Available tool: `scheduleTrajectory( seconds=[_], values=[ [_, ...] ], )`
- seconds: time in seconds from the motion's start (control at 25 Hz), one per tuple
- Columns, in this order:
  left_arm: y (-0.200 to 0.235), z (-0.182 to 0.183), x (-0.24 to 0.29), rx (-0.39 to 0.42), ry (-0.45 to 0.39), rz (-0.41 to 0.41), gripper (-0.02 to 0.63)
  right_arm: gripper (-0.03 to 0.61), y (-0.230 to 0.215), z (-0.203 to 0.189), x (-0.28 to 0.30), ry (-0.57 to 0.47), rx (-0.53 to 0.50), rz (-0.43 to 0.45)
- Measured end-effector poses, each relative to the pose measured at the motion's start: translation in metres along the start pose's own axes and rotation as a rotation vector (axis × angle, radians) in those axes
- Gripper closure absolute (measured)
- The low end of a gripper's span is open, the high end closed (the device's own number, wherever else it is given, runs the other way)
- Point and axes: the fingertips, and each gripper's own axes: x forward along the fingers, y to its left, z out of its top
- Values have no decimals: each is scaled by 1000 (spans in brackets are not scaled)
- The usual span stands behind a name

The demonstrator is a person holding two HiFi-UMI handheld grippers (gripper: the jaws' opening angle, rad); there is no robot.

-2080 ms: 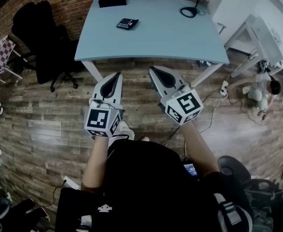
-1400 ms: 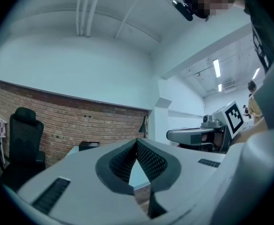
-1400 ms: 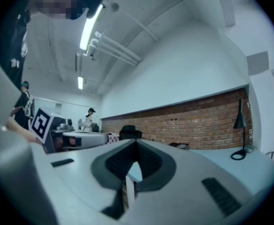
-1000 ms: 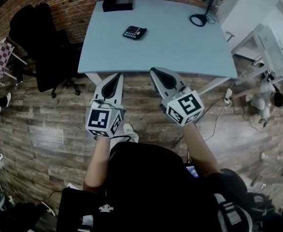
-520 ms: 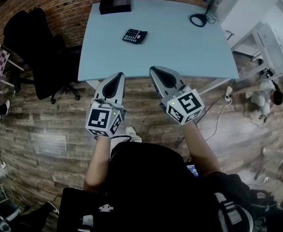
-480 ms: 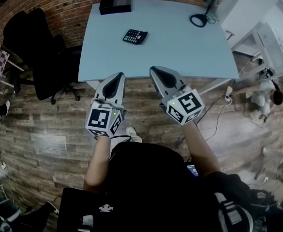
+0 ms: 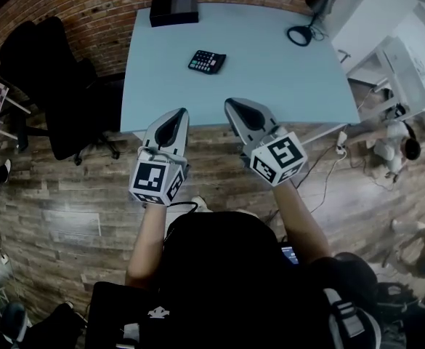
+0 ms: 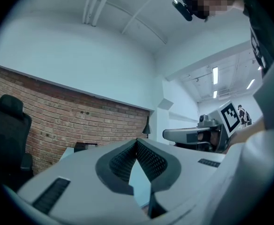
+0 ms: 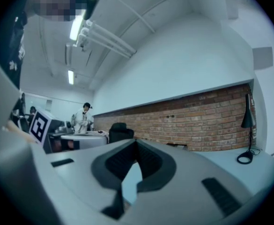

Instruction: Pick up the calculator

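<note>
Approach is on: compared with the earlier head views the table (image 7: 270,78) sits lower and larger in frame, so I'm closing on it. The tips of both grippers now overlap the table's near edge, where a moment ago they were over the wood floor (image 7: 67,187) short of the table. The calculator (image 7: 207,62) hasn't moved on the table. It lies flat on the far-left part of the top, nearer than the black box (image 7: 174,9) at the table's far-left corner and well left of the desk lamp (image 7: 303,31) at its far-right corner. The left gripper (image 7: 177,115) is unchanged, level, with its jaws pressed together at the tips and nothing between them. The right gripper (image 7: 234,107) is the same, jaws together and empty. Both are well short of the calculator, with bare tabletop between. For the task that means I'm only partway through the reach and no grasp has started. I judge I need to keep going forward over the table, spread one gripper's jaws before arrival, and come down on the calculator from its near side. The left gripper looks slightly better lined up with it. It's a thin, flat thing, so sliding it instead of pinching it is the risk.
</note>
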Motion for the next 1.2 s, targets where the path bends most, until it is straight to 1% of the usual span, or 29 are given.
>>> scheduleTrajectory(
  seconds=[0.12,0.28,0.48,0.8,1.2],
  values=[
    [10,-2,3,-4,-2,-10,609,575,-1,1,10,-4,2,-11],
    [27,-9,6,10,9,-10,609,575,1,-5,18,10,5,-20],
    [48,-1,11,-2,-10,9,609,575,-3,-6,24,24,-5,-27],
    [49,-13,26,-32,4,-8,609,575,-17,-10,29,43,-5,-45],
    [52,-16,66,-1,20,-4,609,575,-64,-6,52,26,-4,-28]
  ],
)
